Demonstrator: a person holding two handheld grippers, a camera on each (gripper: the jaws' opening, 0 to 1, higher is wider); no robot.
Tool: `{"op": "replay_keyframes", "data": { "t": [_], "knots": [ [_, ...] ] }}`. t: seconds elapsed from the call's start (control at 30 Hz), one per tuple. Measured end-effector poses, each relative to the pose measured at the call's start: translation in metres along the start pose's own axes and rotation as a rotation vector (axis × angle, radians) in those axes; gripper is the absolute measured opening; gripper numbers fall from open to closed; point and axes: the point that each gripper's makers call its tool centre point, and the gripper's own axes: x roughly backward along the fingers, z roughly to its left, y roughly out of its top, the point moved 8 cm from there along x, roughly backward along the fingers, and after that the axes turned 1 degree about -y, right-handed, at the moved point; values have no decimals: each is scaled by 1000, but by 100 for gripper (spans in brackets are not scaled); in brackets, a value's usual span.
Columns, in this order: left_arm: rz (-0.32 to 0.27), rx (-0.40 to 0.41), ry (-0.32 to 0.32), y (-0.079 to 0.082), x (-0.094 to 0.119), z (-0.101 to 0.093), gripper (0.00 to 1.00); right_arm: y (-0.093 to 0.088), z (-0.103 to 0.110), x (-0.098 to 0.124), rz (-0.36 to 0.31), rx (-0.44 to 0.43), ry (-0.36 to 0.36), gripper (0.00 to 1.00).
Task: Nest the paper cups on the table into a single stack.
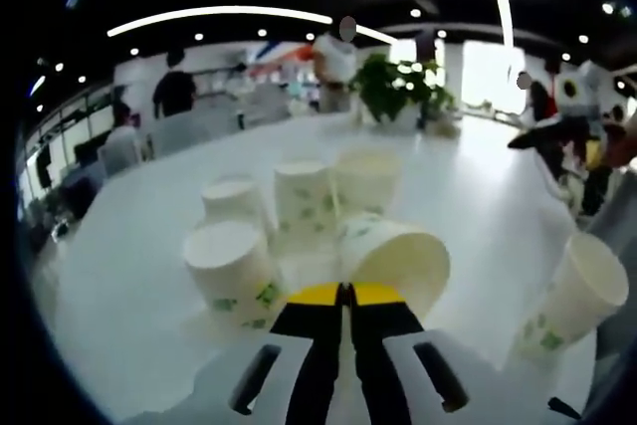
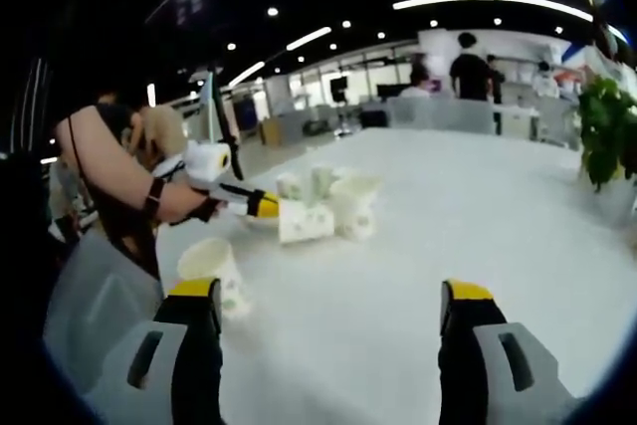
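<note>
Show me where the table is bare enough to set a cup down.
Bare table runs from the cup cluster toward the plant, and forward between the right gripper's open jaws. A lone cup stands near its left jaw. It is crowded at the cluster, where the left gripper grips a tipped cup.

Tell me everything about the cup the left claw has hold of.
The tipped cup is white paper with green leaf prints and a rolled rim. It lies on its side on the white table, mouth toward the left gripper view's camera. The left claw is shut on its rim. Upright cups stand close behind it.
</note>
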Motion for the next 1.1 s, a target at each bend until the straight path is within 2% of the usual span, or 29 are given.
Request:
{"op": "replay_keyframes", "data": {
  "t": [0.6, 0.7, 0.9, 1.1],
  "knots": [
    [-5, 16, -5, 8, 12, -4, 0, 9, 3, 5, -21, 34, 1, 88],
    [-5, 0, -2, 9, 13, -5, 0, 9, 2, 7, -24, 36, -2, 88],
    [-10, 19, -10, 14, 19, -6, 0, 7, 4, 9, -19, 43, -5, 88],
    [-6, 2, -4, 18, 25, -6, 0, 11, 4, 10, -32, 45, -14, 88]
  ]
}}
